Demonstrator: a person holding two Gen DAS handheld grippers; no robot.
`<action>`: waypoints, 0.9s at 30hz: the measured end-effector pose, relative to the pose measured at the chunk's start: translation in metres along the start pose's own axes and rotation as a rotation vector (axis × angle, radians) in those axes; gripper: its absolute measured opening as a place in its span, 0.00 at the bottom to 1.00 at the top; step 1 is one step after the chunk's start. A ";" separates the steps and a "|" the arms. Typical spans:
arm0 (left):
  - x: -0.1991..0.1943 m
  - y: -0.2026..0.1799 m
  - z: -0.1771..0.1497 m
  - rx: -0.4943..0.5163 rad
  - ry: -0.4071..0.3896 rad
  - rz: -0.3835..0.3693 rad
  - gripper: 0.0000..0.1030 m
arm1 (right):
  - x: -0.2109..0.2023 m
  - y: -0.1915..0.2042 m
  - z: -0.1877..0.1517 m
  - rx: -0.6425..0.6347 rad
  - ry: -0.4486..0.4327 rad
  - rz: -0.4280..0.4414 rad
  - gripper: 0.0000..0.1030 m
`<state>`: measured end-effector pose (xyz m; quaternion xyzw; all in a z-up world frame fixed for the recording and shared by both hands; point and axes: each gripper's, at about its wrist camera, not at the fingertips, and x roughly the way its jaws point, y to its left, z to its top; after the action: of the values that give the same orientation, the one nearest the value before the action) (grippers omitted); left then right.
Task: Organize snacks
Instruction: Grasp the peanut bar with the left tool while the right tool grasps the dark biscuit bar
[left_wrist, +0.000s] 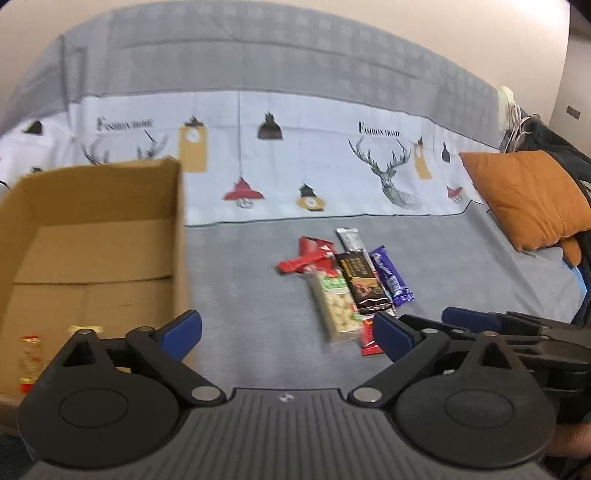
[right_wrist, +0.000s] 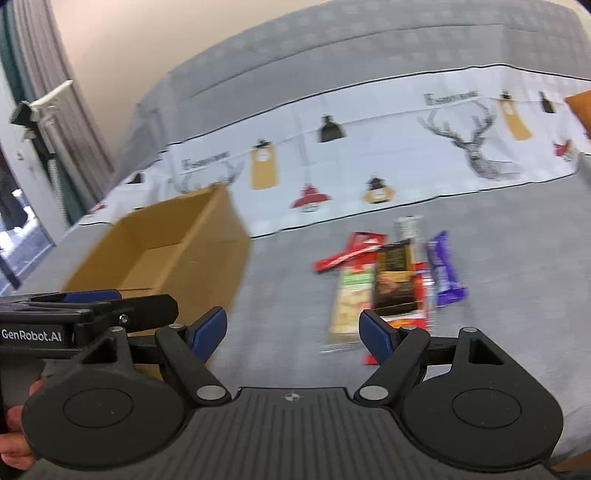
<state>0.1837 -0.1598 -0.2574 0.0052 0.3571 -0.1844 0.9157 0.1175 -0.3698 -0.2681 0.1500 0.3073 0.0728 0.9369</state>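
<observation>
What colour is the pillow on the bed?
Orange. The pillow shows best in the left wrist view; the right wrist view catches only its corner.

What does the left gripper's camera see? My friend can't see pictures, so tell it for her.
The open left gripper hovers over a grey bed, holding nothing. Ahead lies a pile of snack bars; left stands an open cardboard box with wrapped snacks inside.

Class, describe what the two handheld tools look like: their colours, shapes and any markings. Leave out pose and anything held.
Both tools match: the left tool and right tool each have a ribbed dark grey base with a small crosshair mark, two round black discs, black linkage bars with silver pins, and blue pads on the fingers. The left tool's side, seen in the right view, carries white "GenRobot.AI" lettering. No cables or sleeves show.
</observation>
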 end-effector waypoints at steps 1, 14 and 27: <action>0.011 -0.002 0.001 -0.009 0.011 -0.013 0.94 | 0.002 -0.008 0.001 0.006 -0.002 -0.010 0.78; 0.160 -0.024 0.015 -0.132 0.197 -0.104 0.58 | 0.069 -0.083 0.011 0.061 0.058 -0.109 0.53; 0.201 -0.011 0.028 -0.090 0.300 -0.107 0.38 | 0.130 -0.076 0.013 0.062 0.122 -0.139 0.53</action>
<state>0.3343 -0.2409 -0.3667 -0.0274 0.4974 -0.2136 0.8404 0.2325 -0.4150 -0.3548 0.1527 0.3757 0.0071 0.9140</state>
